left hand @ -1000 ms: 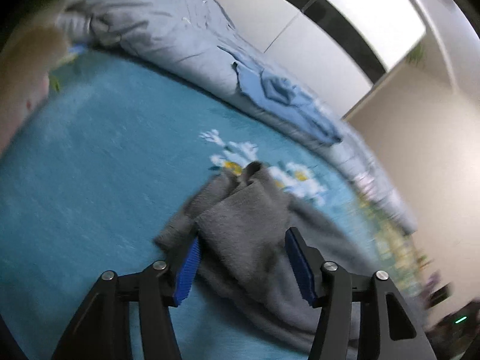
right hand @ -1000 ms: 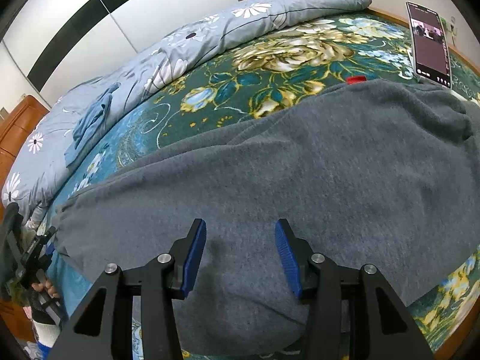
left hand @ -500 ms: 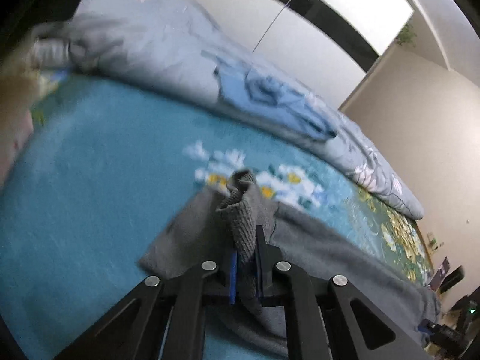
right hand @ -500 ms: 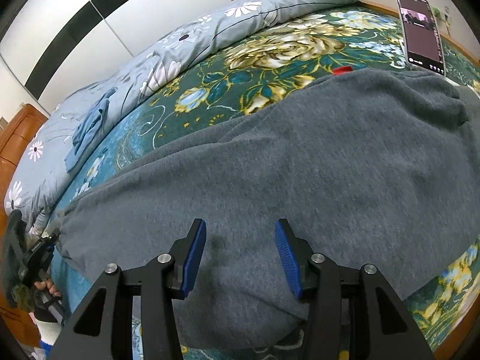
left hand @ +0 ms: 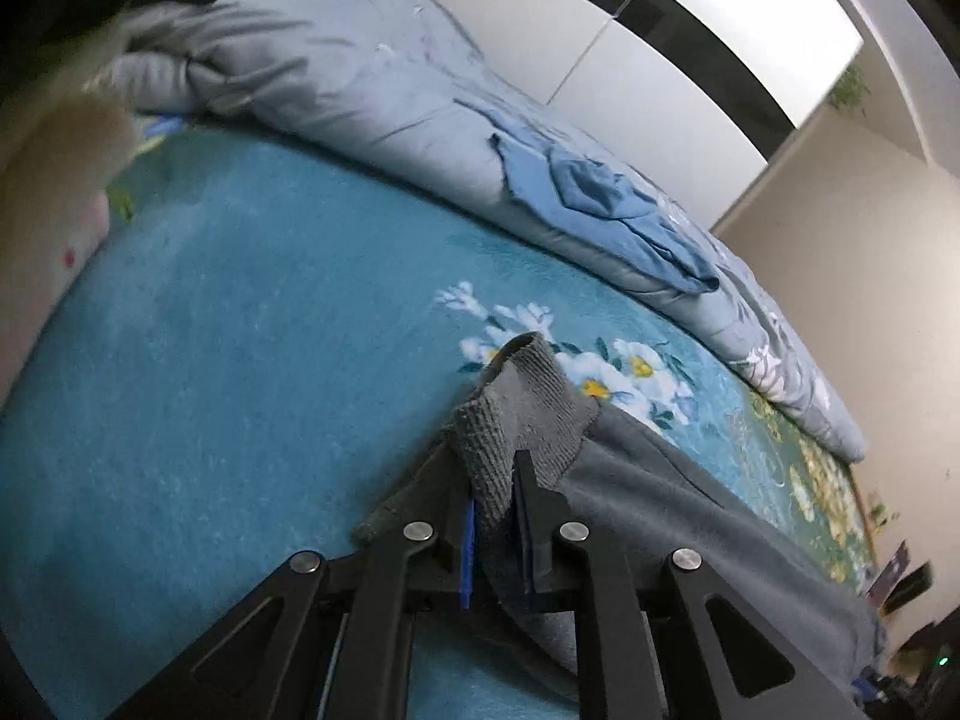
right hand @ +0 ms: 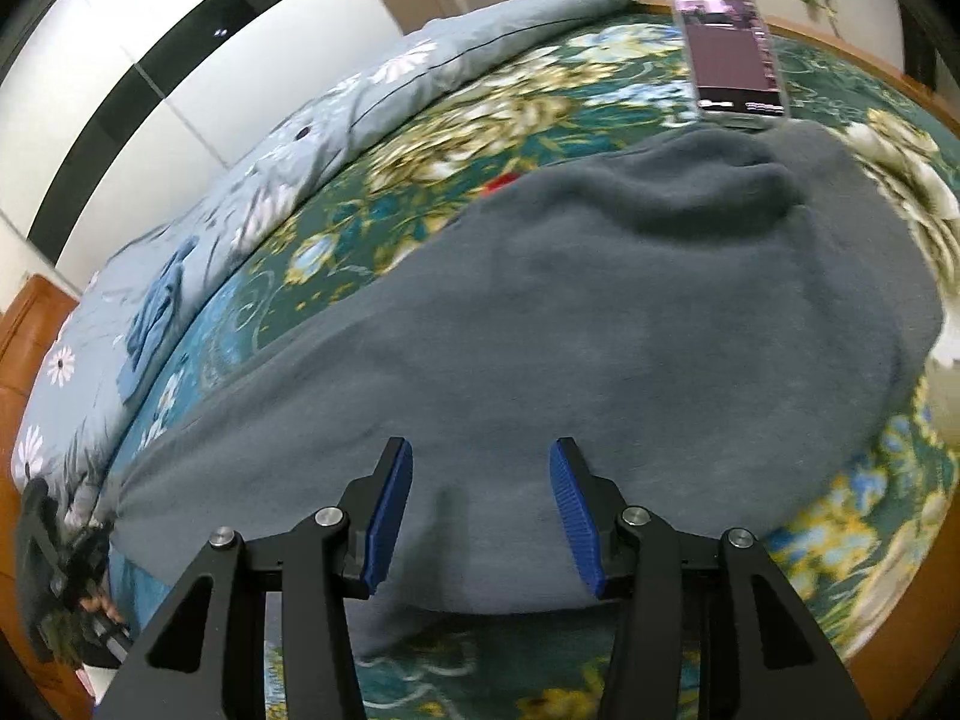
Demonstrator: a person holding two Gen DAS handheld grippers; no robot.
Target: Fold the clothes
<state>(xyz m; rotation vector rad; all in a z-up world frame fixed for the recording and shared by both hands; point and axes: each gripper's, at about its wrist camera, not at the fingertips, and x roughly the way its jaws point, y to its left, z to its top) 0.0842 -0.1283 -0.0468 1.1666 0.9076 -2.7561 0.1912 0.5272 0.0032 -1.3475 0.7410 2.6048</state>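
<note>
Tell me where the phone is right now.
The phone shows in the right wrist view, upper right, lying on the floral bedspread just beyond the far end of the grey garment.

One grey garment (right hand: 600,312) lies spread ahead of the right tool (right hand: 480,516), with one ribbed cuff (left hand: 510,420) clamped in the left tool (left hand: 495,516). One phone (right hand: 729,48) stands beyond the garment. One blue cloth (left hand: 606,204) rests on one pale floral duvet (left hand: 372,90), farther off. Two tools, four blue pads.
</note>
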